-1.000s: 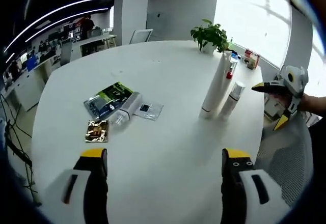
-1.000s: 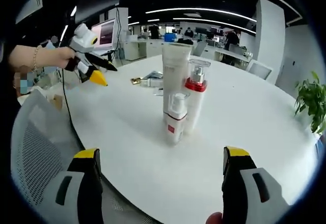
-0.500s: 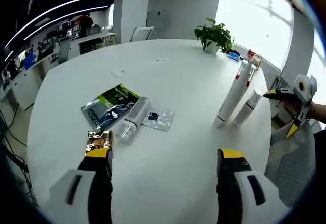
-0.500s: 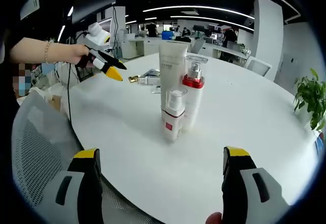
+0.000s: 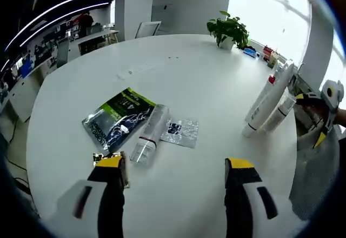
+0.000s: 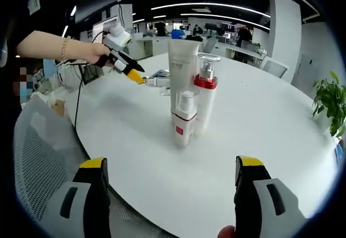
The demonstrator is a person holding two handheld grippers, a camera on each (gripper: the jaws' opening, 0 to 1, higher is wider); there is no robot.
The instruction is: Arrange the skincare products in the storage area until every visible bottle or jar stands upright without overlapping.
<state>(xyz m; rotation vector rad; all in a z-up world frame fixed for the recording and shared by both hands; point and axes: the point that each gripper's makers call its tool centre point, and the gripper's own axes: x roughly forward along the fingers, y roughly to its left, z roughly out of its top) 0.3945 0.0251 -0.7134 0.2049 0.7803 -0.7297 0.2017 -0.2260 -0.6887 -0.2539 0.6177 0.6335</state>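
Note:
A clear bottle (image 5: 148,133) lies on its side on the round white table (image 5: 178,81), between a green-and-black pouch (image 5: 114,118) and a small foil sachet (image 5: 179,131). My left gripper (image 5: 172,167) hovers open just short of the bottle. Three products stand upright together: a tall white tube (image 6: 183,75), a red-collared spray bottle (image 6: 206,98) and a small pump bottle (image 6: 184,120). My right gripper (image 6: 168,170) is open, well back from them. The same trio (image 5: 268,104) stands at the table's right edge. The left gripper (image 6: 125,65), held by a hand, reaches over the table.
A gold sachet (image 5: 112,159) lies by my left jaw. A potted plant (image 5: 229,31) and small items stand at the table's far edge. A mesh chair (image 6: 38,157) is near the table edge. Office desks fill the background.
My left gripper has moved forward over the table toward the lying bottle and pouch. The right gripper has stayed nearly still.

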